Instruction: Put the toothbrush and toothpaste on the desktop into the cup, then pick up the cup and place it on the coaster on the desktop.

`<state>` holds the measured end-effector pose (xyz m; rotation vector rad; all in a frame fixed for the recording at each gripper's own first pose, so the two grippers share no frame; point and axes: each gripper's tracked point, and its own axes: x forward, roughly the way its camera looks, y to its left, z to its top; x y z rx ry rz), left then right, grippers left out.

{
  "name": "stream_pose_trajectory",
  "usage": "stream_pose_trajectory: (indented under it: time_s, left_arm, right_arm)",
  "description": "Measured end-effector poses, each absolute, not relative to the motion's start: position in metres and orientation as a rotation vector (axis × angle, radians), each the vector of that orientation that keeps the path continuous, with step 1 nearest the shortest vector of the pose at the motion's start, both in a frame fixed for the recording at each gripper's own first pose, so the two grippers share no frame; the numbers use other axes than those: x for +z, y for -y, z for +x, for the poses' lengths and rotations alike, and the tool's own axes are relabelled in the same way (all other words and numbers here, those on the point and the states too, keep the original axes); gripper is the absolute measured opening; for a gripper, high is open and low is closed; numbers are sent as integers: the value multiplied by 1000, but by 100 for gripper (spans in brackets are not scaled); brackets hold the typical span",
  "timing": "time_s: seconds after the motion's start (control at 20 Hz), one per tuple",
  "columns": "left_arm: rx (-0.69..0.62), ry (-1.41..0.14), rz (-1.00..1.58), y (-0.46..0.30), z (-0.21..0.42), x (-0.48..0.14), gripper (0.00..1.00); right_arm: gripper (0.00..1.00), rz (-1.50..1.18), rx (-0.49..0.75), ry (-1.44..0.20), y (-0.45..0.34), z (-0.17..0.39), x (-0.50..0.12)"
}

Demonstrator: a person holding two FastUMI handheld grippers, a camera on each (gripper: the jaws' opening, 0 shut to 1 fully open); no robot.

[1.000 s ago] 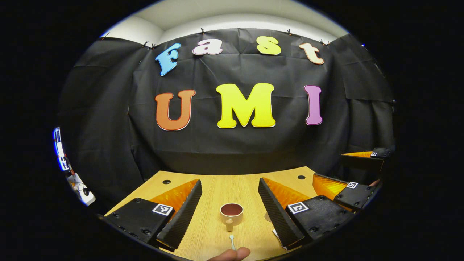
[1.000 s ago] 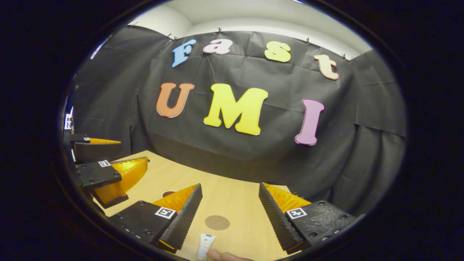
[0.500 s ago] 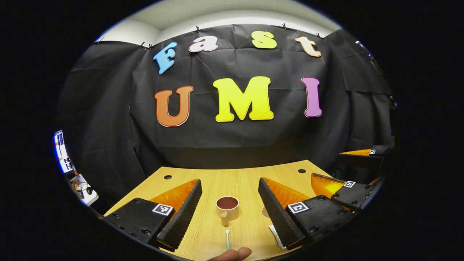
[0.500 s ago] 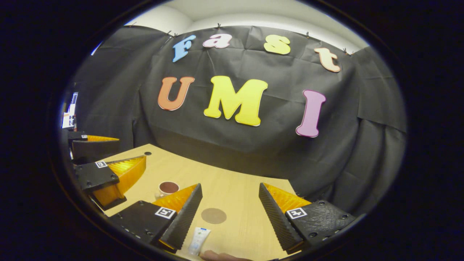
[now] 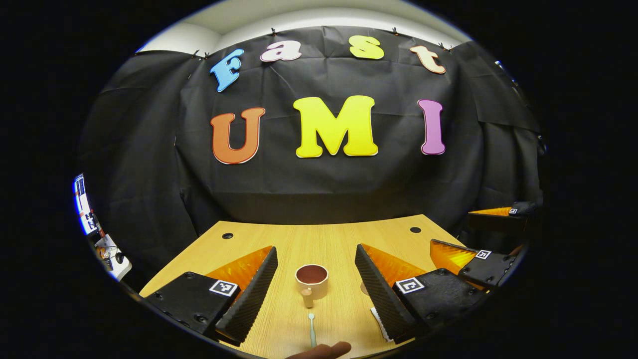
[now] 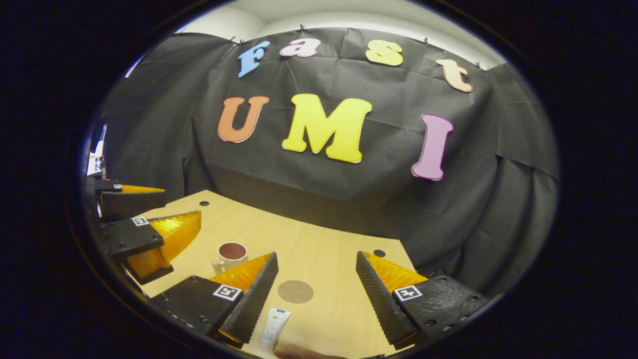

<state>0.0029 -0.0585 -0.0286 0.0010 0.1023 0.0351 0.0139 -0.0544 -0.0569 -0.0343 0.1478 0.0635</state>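
A beige cup [image 5: 311, 279] with a dark inside stands upright on the wooden table [image 5: 339, 239], its handle toward me. A pale toothbrush [image 5: 312, 331] lies just in front of it. My left gripper [image 5: 315, 249] is open above the table, with the cup and toothbrush in line between its fingers. In the right gripper view a white toothpaste tube [image 6: 274, 328] lies near the front edge, and a round brown coaster [image 6: 295, 291] lies beyond it. The right gripper [image 6: 316, 255] is open and holds nothing. The cup [image 6: 232, 253] stands to the left of the coaster.
The other gripper [image 5: 451, 228] hangs open at the table's right side, and the left one [image 6: 182, 202] appears at the left of the right gripper view. A fingertip [image 5: 324, 350] shows at the bottom. Small holes [image 5: 228, 235] mark the table's far corners. A cluttered desk [image 5: 112, 257] stands far left.
Both views have tipped down a little, so more of the table shows. The cup came into the right gripper view. Both grippers stayed open, and nothing on the table moved.
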Motion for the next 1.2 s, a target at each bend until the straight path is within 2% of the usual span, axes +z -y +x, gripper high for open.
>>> stream_pose_trajectory:
  time_s: [0.35, 0.45, 0.5, 0.65, 0.7, 0.75, 0.95, 1.15, 1.2]
  left_arm:
    - [-2, -164, 18, 59, 8, -54, 99]
    - [-14, -195, 20, 62, 7, -69, 99]
    - [-19, -223, 23, 62, 7, -79, 99]
    - [-18, -359, 14, 59, 6, -124, 99]
    - [-28, -423, -3, 63, 2, -143, 99]
    - [-38, -479, -15, 66, -3, -162, 99]
    - [-98, -732, -42, 87, -28, -227, 99]
    - [-74, -881, -67, 92, -45, -260, 99]
    - [-69, -917, -67, 92, -48, -265, 100]
  right_arm:
    - [97, -44, 30, -217, 54, 15, -79]
    - [95, -56, 24, -247, 55, 14, -91]
    - [97, -56, 22, -267, 56, 12, -100]
    - [95, -58, 7, -340, 60, 6, -127]
    - [97, -57, 7, -367, 60, 3, -138]
    - [95, -59, 7, -398, 61, 0, -148]
    - [95, -52, 2, -528, 68, -13, -187]
    - [98, -56, -17, -607, 74, -17, -209]
    - [95, -57, -18, -622, 75, -19, -214]
